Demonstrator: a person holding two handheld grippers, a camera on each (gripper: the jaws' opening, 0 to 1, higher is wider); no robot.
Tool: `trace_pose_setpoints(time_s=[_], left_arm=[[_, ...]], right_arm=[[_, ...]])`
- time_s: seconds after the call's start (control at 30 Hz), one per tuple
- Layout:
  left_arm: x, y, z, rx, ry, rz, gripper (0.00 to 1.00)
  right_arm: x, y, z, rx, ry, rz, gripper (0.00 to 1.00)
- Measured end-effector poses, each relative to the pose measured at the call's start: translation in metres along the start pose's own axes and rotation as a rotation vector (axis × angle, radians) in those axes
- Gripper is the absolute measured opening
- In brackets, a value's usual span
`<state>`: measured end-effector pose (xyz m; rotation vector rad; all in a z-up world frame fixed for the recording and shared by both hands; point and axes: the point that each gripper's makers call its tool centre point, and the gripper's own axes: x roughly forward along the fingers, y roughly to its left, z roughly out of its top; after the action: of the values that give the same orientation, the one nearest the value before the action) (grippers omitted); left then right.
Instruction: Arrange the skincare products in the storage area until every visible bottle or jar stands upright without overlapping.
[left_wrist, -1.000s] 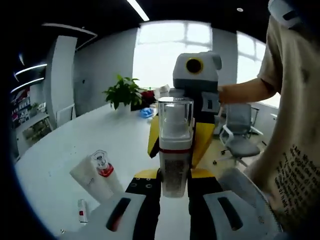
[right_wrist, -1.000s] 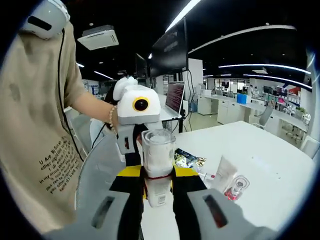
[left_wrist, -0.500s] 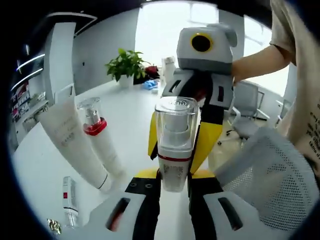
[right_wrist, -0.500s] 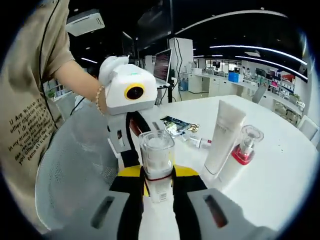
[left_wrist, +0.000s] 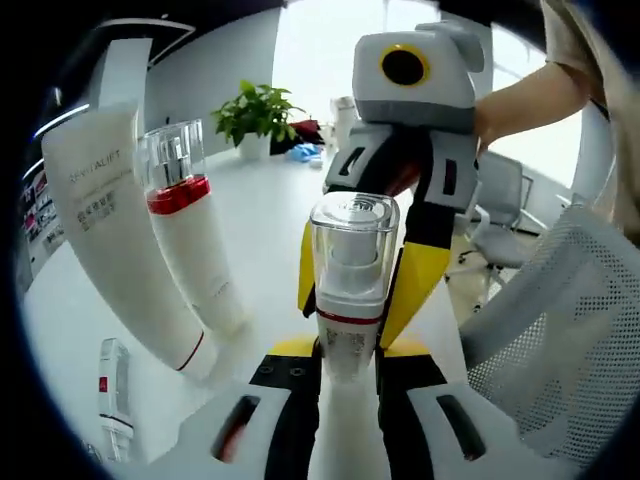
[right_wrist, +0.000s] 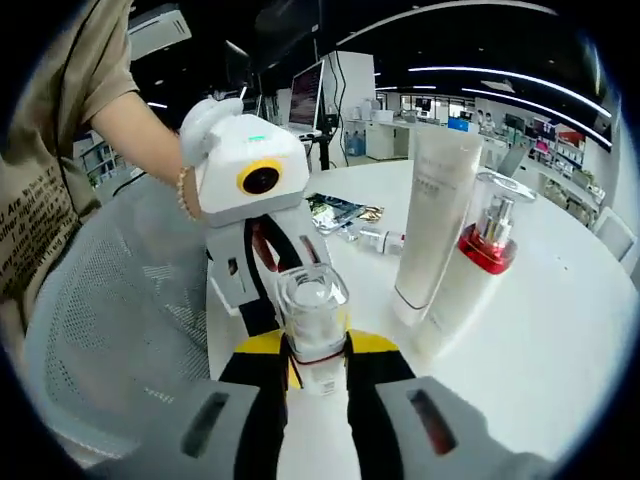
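Both tools, the left tool (left_wrist: 348, 368) and right tool (right_wrist: 317, 372), are clamping the clear-capped bottle (left_wrist: 349, 285) upright between them, now lowering it nearer the worktop (right_wrist: 520, 370), beside the standing tube (right_wrist: 432, 235) and pump bottle (right_wrist: 470, 268).

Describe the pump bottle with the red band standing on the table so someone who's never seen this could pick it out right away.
On the round white table, two tall white containers stand side by side. The pump bottle with the red collar leans beside the plain white squeeze tube; only it has a clear cap over a pump and a red ring.
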<state>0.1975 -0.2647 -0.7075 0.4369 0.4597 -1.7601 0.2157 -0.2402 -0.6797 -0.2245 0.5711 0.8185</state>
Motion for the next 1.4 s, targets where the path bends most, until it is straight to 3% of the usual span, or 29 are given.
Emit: trace_pose_setpoints(time_s=[0.13,0.43,0.83,1.4], left_arm=[[0.002,0.011,0.0,-0.018,-0.007,0.012,0.17],[0.014,0.035,0.001,0.025,0.008,0.04,0.17],[0.021,0.055,0.007,0.037,0.006,0.077,0.18],[0.021,0.061,0.006,0.047,0.018,0.111,0.18]], right_arm=[[0.001,-0.009,0.002,0.01,-0.015,-0.012,0.22],[0.002,-0.031,0.004,-0.007,-0.021,-0.046,0.22],[0.003,-0.056,0.006,-0.025,-0.057,-0.065,0.22],[0.004,-0.057,0.007,-0.055,-0.048,0.001,0.23]])
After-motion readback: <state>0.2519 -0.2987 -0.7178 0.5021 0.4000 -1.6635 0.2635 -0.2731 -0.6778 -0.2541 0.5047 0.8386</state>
